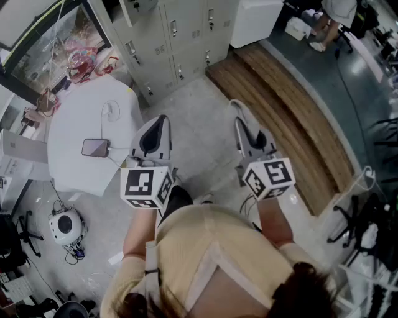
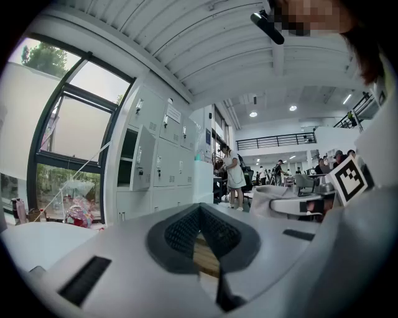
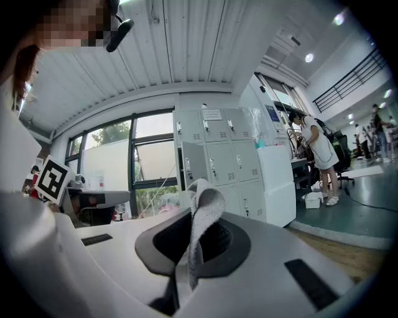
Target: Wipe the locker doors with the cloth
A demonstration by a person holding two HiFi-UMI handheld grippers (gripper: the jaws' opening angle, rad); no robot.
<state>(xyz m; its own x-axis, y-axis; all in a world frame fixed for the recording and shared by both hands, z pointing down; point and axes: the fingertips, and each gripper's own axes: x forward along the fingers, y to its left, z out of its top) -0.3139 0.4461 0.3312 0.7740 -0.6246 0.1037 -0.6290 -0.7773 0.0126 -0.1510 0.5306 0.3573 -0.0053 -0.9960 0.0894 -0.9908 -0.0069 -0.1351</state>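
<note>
Grey lockers (image 1: 180, 43) stand ahead of me, and both gripper views face them: lockers (image 2: 158, 161), lockers (image 3: 227, 155). One upper door (image 2: 140, 158) hangs open, the same door (image 3: 193, 164) showing in the right gripper view. My right gripper (image 1: 239, 124) is shut on a pale grey cloth (image 3: 205, 202), whose loop sticks up above the right gripper (image 3: 198, 231); in the head view the cloth (image 1: 236, 107) curls out past the jaw tips. My left gripper (image 1: 160, 121) is held level beside it, well short of the lockers. The left gripper (image 2: 200, 208) is shut with nothing in it.
A white table (image 1: 87, 124) with a phone (image 1: 95, 147) on a cable sits at my left. At my right a wooden platform (image 1: 280, 112) runs toward a white cabinet (image 1: 255, 18). A person (image 3: 317, 149) stands beyond it. A round white device (image 1: 64, 225) lies on the floor.
</note>
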